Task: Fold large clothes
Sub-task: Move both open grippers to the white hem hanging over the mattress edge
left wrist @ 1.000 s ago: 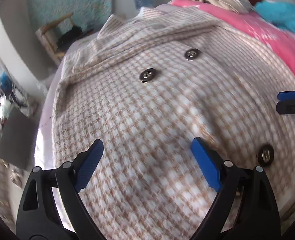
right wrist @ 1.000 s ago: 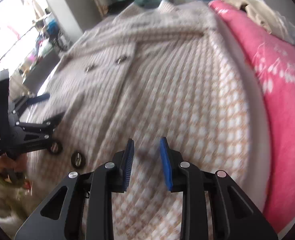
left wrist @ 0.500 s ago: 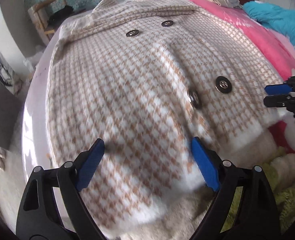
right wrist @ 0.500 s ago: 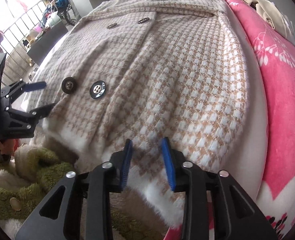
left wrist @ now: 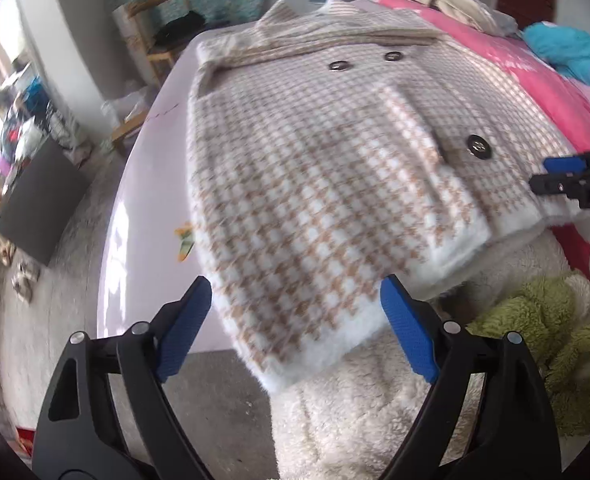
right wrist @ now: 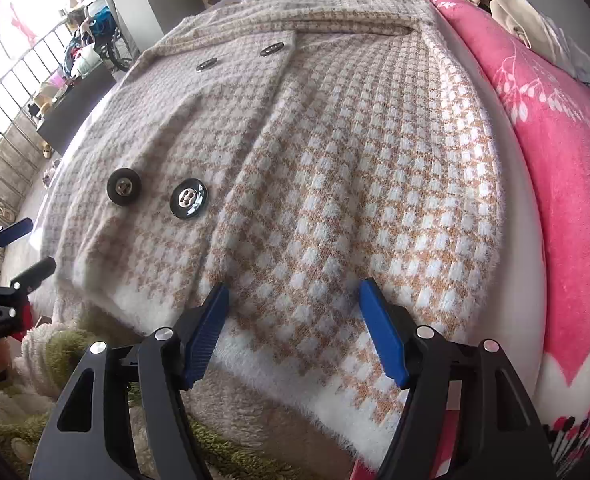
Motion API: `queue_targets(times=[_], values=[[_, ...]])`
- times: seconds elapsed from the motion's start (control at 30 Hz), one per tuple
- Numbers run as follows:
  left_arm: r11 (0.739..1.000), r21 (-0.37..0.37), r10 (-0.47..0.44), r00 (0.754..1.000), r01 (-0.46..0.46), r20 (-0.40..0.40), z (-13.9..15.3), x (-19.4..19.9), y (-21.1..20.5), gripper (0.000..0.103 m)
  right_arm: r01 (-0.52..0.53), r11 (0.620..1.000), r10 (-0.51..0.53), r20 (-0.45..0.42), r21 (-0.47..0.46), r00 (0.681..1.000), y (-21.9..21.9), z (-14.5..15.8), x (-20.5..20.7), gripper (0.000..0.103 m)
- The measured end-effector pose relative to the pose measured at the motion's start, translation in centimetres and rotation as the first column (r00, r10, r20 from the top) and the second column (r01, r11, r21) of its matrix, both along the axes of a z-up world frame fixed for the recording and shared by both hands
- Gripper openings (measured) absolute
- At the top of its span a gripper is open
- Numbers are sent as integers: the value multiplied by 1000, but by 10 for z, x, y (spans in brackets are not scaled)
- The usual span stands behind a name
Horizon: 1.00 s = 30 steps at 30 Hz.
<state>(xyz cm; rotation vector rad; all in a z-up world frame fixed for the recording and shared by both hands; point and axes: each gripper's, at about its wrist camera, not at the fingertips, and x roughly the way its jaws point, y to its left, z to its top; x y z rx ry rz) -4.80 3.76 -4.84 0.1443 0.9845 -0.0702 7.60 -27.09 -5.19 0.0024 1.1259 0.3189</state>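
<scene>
Left wrist view looked steeply down over the near left corner of a tan-and-white checked coat (left wrist: 319, 168) that lay spread flat on a pale bed (left wrist: 151, 184), collar at the far end and white-edged hem at the near end, hanging slightly over the bed's near edge. The left gripper (left wrist: 295, 328) was tilted downward with its blue pads (left wrist: 183, 324) set wide apart, straddling the hem corner without pressing on it; its jaws had just been closing a little, with the hem corner lying between them in the view. At the right edge of this view the right gripper (left wrist: 567, 178) reached in near the hem's other corner, close to a dark button (left wrist: 479, 147).

In the right wrist view, the right gripper (right wrist: 293, 332) also pointed steeply down over the near right part of the hem (right wrist: 295, 344). Its jaws had just been opening and stood spread, the pads on either side of a band of checked fabric, not clamping it. Two large dark buttons (right wrist: 189, 199) sat to the left. A pink floral blanket (right wrist: 567, 152) ran along the coat's right side. The left gripper (right wrist: 19, 248) showed at the far left edge, fingers parted. Green and white fleece (right wrist: 55, 360) lay below the hem.
</scene>
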Motion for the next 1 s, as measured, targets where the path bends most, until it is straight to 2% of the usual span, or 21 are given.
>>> queue_targets(times=[0.17, 0.27, 0.33, 0.47, 0.63, 0.83, 1.0], values=[[988, -91, 116, 992, -121, -58, -6, 2, 32, 69, -1, 1000, 1, 10, -4, 1000, 1, -2, 0, 71], [964, -182, 174, 976, -196, -131, -16, 4, 52, 61, -2, 1000, 2, 13, -5, 1000, 1, -2, -1, 71], [940, -255, 189, 967, -228, -170, -21, 3, 61, 59, -2, 1000, 2, 14, -7, 1000, 2, -3, -1, 71], [911, -337, 177, 964, -237, -197, -26, 0, 68, 59, -4, 1000, 5, 19, -19, 1000, 3, -3, -3, 72], [868, -444, 146, 969, -222, -199, -25, -3, 73, 51, -5, 1000, 6, 20, -21, 1000, 4, -3, -2, 72], [852, -474, 136, 968, -222, -209, -31, 8, 71, 51, -5, 1000, 5, 18, -21, 1000, 4, -3, -2, 72], [803, -540, 143, 960, -254, -241, -42, 13, 80, 51, -4, 999, 5, 22, -35, 1000, 5, -4, -2, 73]])
